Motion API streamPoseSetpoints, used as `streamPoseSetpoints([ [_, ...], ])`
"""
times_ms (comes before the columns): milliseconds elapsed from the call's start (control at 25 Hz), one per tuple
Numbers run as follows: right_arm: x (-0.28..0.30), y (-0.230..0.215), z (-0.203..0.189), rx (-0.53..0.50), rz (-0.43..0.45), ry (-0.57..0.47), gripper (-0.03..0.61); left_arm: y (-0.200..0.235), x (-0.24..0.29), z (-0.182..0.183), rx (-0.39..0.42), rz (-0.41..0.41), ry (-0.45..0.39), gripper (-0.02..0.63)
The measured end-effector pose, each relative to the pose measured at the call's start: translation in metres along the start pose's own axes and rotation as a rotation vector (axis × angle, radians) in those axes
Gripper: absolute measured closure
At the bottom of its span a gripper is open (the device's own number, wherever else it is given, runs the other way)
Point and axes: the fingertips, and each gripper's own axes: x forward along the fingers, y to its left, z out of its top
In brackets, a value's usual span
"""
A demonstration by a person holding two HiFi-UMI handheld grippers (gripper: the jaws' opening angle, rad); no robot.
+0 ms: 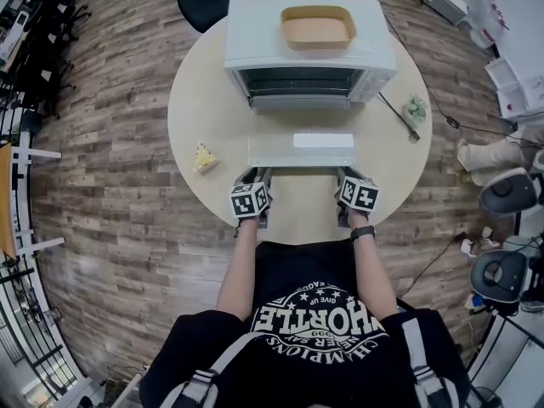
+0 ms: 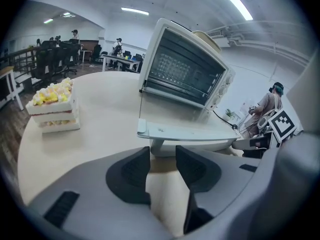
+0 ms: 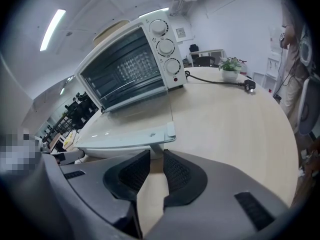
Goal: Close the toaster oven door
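On the round table (image 1: 212, 100), the toaster oven (image 1: 255, 32) stands at the far side. Its glass door (image 1: 272, 155) is folded down flat, fully open, toward the person. A shallow tan tray (image 1: 319, 44) rests on top of the oven.

At the door's near left corner sits the left gripper (image 1: 255, 173). Its fingers are apart, with the tips just below the door's white handle (image 2: 210, 146) and the pads pressing on nothing.

At the near right corner sits the right gripper (image 1: 347, 175). Its fingers are apart by a narrow gap, with the tips just short of the handle and nothing clamped.

A cake slice (image 1: 204, 157) lies left of the door, and a small potted plant (image 1: 415, 109) stands to its right.
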Motion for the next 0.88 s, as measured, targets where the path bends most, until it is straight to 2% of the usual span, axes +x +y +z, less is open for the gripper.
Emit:
streamPoseSetpoints([
  [360,0.0006,-0.0014,-0.0006,-0.002,-0.011,0.009,0.491,0.0032,-0.0043,0.0014,0.003,0.028,-0.013,0.471],
  [600,0.0002,-0.0024,0.0005,0.012,-0.036,0.007,0.491,0.0075,-0.0039,0.0075,0.021,0.048,-0.013,0.522],
  [880,0.0003,-0.0016,0.0012,0.016,-0.042,0.008,0.491,0.0086,-0.0043,0.0077,0.038,0.052,-0.022,0.526],
])
